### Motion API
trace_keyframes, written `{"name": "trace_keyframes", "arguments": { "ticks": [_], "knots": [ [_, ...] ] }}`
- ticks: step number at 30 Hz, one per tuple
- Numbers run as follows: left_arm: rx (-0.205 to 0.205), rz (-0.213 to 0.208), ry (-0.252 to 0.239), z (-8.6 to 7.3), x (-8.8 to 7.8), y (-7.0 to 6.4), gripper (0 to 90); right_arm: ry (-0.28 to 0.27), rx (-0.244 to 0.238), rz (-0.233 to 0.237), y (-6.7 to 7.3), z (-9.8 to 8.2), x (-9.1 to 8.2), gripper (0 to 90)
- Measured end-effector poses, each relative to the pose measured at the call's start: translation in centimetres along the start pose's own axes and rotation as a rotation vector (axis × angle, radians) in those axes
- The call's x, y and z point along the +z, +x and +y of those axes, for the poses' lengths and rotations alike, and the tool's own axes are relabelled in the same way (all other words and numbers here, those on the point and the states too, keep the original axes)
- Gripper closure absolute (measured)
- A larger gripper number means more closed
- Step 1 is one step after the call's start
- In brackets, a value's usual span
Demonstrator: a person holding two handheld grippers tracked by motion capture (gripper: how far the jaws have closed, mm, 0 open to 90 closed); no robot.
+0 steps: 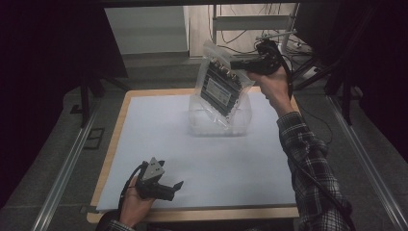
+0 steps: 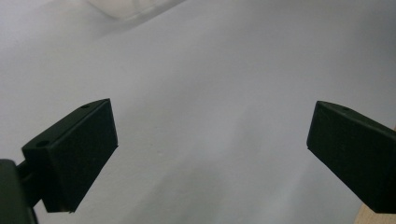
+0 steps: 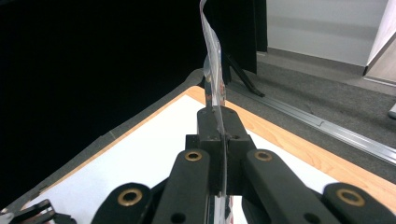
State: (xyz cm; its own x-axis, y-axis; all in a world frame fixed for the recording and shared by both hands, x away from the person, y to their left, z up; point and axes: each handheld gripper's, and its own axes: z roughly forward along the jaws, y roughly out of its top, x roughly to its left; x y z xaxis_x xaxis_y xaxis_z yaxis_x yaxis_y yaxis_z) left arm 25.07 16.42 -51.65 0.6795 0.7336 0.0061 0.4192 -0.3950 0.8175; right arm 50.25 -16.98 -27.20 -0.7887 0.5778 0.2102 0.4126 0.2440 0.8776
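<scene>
My right gripper (image 1: 239, 63) is raised over the far side of the table and is shut on the top edge of a clear plastic bag (image 1: 222, 85). A dark flat device with a white label hangs inside the bag. Its lower end hangs in or just over a clear plastic box (image 1: 219, 120) on the white mat (image 1: 202, 159). In the right gripper view the bag's thin edge (image 3: 212, 56) rises from between the pressed-together jaws. Near the table's front left, my left gripper (image 1: 174, 189) rests low and open, and its two jaws stand wide apart over bare mat with nothing between them.
The mat lies on a wooden table whose rim (image 1: 113, 144) shows on the left and front. Metal rails (image 1: 65, 173) run along the floor on both sides. Cables and a stand (image 1: 284, 41) sit beyond the far right corner. Dark curtains close in the sides.
</scene>
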Motion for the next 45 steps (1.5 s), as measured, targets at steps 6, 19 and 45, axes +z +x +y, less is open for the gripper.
{"name": "trace_keyframes", "arguments": {
  "ticks": [6, 19, 45],
  "knots": [
    [0.002, 0.003, 0.003, 0.0, 0.0, 0.0, 1.5, 0.011, -0.010, -0.019, -0.7, 0.2, 1.2, 89.1],
    [0.008, 0.008, 0.008, 0.0, 0.0, 0.1, 1.5, 0.055, -0.030, -0.041, -1.8, 0.0, 3.8, 89.1],
    [0.016, 0.012, 0.024, 0.0, 0.2, 0.0, 1.7, 0.098, -0.036, -0.034, -2.7, -2.8, 8.0, 89.0]
  ]
}}
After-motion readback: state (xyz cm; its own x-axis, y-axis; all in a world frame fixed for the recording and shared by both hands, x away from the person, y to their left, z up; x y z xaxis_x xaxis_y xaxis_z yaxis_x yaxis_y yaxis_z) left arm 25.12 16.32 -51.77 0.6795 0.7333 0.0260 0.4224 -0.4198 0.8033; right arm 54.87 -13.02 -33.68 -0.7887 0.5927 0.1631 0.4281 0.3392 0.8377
